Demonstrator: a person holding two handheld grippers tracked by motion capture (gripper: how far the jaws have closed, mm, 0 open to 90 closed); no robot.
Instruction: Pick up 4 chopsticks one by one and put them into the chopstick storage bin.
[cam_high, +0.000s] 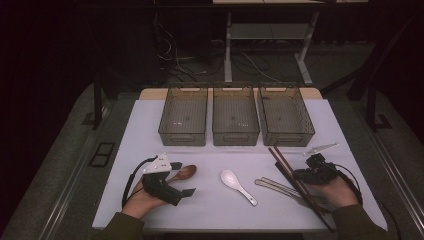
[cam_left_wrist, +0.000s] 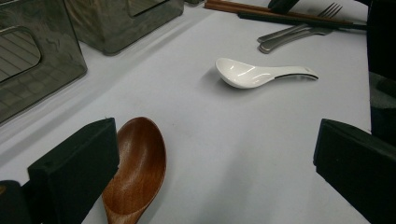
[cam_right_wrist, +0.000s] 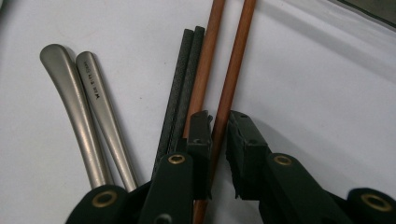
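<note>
On the white tabletop (cam_high: 220, 205), before three smoky translucent plastic bins (cam_high: 235, 115), the right tongs (cam_right_wrist: 218, 122) close around one reddish-brown wooden chopstick (cam_right_wrist: 233, 74) at the right side, while the left tongs (cam_left_wrist: 210, 163) gape beside a brown wooden spoon (cam_left_wrist: 137, 168).

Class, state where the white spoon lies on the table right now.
In the high view the white spoon lies near the table's middle, between the wooden spoon on its left and the metal cutlery on its right.
</note>
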